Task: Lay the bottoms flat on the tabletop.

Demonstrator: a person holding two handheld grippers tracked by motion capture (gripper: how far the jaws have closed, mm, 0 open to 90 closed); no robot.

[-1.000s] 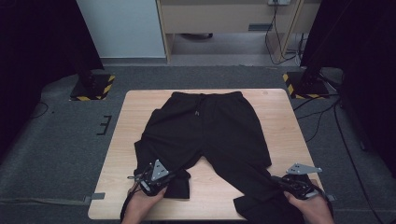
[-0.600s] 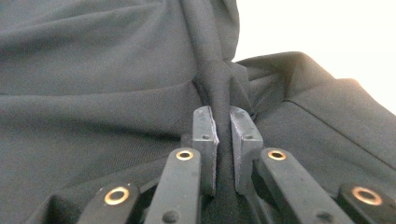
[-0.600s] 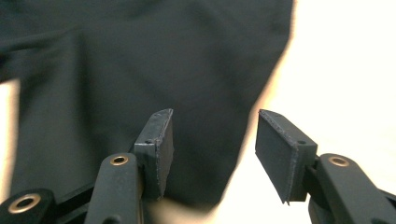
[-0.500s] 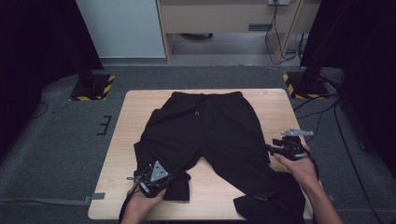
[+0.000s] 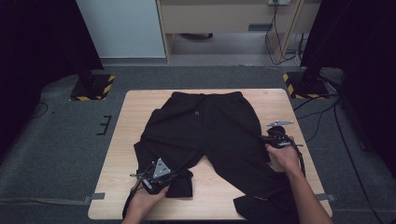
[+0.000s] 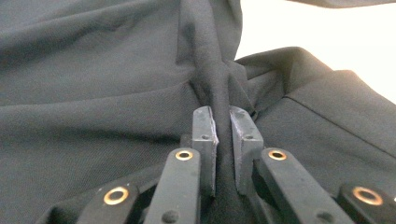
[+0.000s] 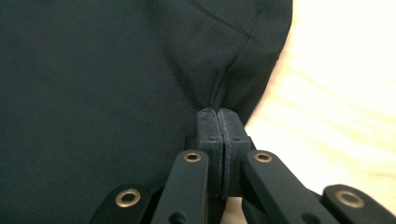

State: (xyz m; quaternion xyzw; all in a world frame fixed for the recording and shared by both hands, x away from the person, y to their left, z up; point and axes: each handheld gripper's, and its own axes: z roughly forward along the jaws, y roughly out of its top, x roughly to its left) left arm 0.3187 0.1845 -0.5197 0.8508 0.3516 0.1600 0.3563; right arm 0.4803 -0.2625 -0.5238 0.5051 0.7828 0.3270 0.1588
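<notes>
Pinching the black trousers on the worktop with both tools: my left tool is clamping a leg fold, my right tool is nipping only the outer edge, risking that thin bite slipping free

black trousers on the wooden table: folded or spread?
Mostly spread: the black fabric trousers lie flat, waistband at the far side. One leg's end is doubled over near the left gripper, which pinches it.

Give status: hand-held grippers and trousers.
Left hand-held gripper shut on a fabric fold. Right hand-held gripper just closed, pinching the trousers at their outer edge. Trousers on table. Nothing in the way.
</notes>
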